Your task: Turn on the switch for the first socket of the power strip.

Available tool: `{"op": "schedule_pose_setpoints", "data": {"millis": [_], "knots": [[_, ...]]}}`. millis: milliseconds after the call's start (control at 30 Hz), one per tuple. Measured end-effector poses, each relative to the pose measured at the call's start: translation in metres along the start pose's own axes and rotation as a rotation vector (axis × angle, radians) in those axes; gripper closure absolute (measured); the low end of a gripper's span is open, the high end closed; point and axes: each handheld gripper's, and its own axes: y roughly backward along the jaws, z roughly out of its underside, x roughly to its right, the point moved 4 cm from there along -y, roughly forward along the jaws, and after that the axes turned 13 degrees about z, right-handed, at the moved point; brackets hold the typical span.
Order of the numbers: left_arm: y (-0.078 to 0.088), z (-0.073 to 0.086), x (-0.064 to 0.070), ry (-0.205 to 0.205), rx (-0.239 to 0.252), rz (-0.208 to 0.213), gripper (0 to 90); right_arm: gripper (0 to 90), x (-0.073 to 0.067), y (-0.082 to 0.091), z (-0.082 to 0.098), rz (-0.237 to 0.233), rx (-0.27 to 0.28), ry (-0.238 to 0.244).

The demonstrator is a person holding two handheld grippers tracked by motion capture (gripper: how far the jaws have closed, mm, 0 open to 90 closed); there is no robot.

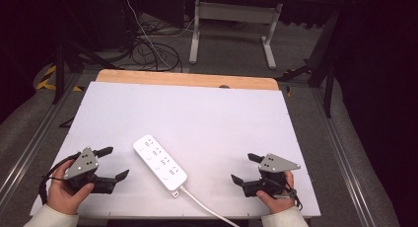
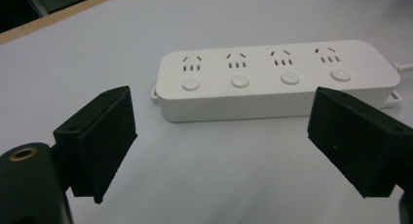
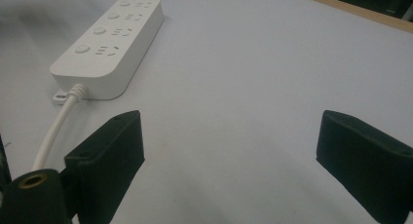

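Your table (image 1: 207, 113) carries a white sheet with a strip of bare wood along the far edge. A white power strip (image 1: 159, 161) lies flat on it, near your side and between your two hands, set diagonally with four sockets and four round buttons facing up. Its white cable (image 1: 204, 206) runs off the near edge. Your left gripper (image 1: 113, 163) rests near the strip, jaws spread wide and empty. Your right gripper (image 1: 246, 168) sits farther off, jaws also wide and empty.
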Motion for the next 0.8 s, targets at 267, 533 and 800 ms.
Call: {"op": "schedule_pose_setpoints", "data": {"millis": [267,533,800], "knots": [[-0.0028,0.0116,0.0015,0.059,0.006,0.007,11.1,10.5,0.0002,0.0006,0.0001,-0.006,0.006,0.002],[-0.0042,0.0100,0.0022,0.038,0.006,-0.007,11.7,10.4,0.0008,0.0014,0.0002,-0.016,0.009,-0.005],[0.0015,0.0100,0.0029,0.045,0.011,-0.019,11.4,10.3,0.0010,0.0008,0.0007,-0.016,0.007,-0.001]]}}
